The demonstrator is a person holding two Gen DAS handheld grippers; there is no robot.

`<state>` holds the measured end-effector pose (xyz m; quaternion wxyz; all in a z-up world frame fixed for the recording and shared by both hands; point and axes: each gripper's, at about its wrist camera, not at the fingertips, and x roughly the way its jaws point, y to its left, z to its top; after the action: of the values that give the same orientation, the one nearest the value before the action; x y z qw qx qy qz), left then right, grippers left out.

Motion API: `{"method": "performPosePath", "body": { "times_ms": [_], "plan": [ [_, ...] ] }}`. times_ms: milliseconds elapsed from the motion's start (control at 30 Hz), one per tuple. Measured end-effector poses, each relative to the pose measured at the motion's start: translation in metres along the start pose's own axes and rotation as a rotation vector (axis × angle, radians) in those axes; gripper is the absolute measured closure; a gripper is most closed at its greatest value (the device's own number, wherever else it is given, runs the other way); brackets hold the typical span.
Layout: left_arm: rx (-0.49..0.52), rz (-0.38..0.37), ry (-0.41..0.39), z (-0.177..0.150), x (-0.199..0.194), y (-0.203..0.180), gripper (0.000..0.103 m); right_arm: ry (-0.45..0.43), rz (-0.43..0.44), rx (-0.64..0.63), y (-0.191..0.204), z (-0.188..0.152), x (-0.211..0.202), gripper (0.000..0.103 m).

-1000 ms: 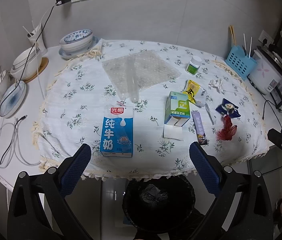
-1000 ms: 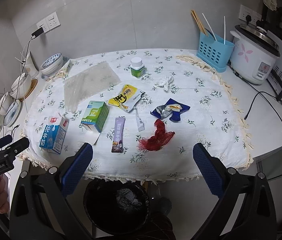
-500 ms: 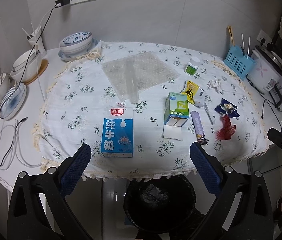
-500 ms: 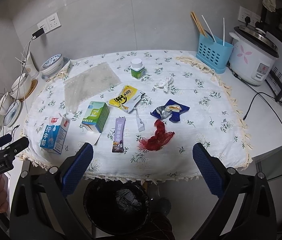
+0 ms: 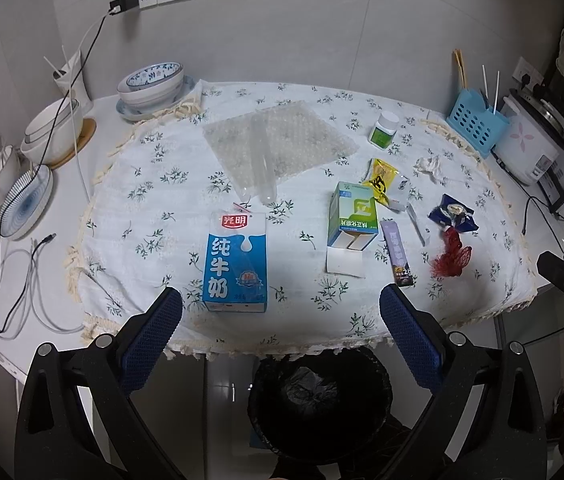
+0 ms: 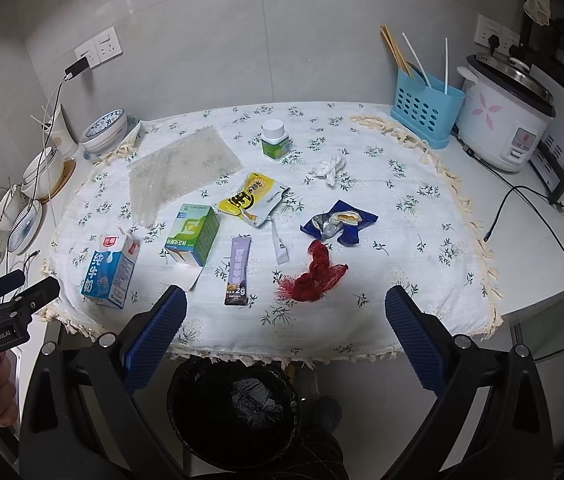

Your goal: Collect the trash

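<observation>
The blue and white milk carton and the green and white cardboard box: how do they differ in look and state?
The blue and white milk carton is blue with a gabled, closed top; the green and white cardboard box is green, with its end flap open. The carton lies nearer the left table edge, the box toward the middle. Both lie flat on the floral tablecloth.

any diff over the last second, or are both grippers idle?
Nothing visibly changed. Both hand-held grippers, left and right, hover open and empty off the near table edge above the black-lined trash bin. The blue-and-white milk carton, green medicine box and red mesh net lie where they were.
</observation>
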<state>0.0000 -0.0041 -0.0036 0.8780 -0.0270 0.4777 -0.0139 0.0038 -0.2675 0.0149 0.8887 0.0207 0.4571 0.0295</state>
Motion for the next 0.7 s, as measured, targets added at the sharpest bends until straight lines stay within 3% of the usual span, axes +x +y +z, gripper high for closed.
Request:
{"method": "performPosePath", "body": {
  "times_ms": [433,700],
  "plan": [
    [-0.006,0.008,0.012,0.000,0.006,0.003,0.006,0.008,0.008,-0.011,0.003,0.000,0.006,0.007],
    [-0.047,0.047,0.068,0.011,0.050,0.024,0.007,0.078,0.021,-0.064,0.023,0.011,0.058,0.009]
  ]
}}
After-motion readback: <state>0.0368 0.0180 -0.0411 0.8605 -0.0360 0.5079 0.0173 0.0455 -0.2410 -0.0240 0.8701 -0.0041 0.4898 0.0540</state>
